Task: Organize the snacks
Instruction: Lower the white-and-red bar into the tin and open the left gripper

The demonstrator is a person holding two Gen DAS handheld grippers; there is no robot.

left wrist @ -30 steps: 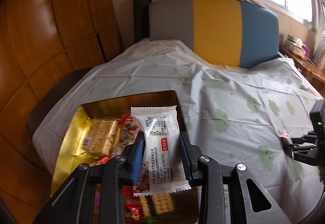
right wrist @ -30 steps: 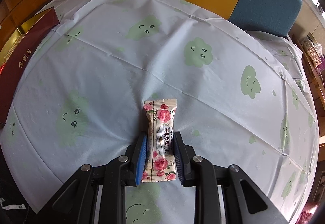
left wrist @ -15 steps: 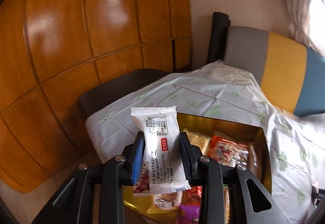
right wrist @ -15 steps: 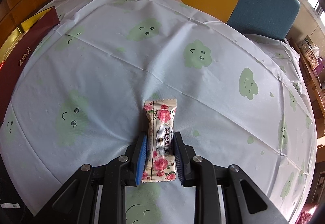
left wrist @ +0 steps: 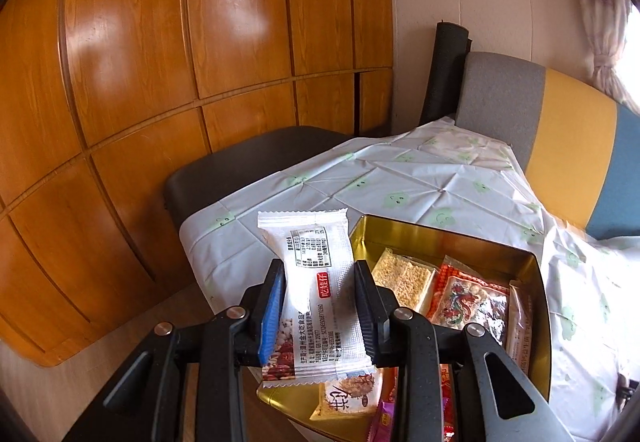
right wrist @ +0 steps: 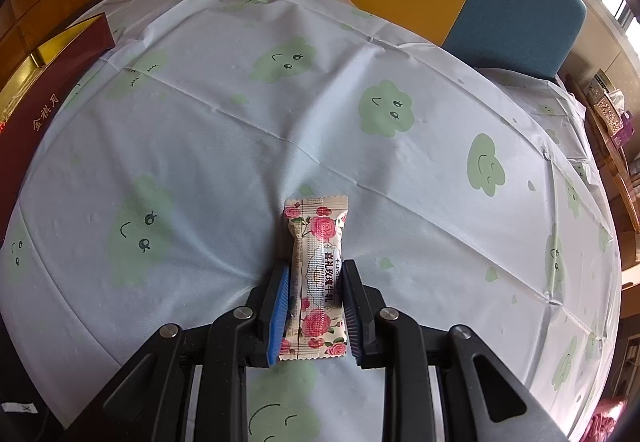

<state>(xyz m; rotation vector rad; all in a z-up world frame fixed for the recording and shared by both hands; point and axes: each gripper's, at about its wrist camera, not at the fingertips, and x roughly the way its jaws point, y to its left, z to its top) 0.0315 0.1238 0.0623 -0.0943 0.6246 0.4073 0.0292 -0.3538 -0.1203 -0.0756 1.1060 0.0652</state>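
Snacks: left gripper [left wrist: 318,296] clamps a white packet [left wrist: 310,282] with printed label; right gripper [right wrist: 314,302] pinches a rose-patterned wrapper [right wrist: 316,274] on the tablecloth [right wrist: 240,169].

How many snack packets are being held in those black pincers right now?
2: a white packet in the left gripper beside the gold box, and a rose-print packet in the right gripper over the tablecloth.

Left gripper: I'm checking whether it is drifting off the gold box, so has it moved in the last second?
Yes. The left gripper, shut on the white packet, swung left: the gold box slid from under it toward the view's right.
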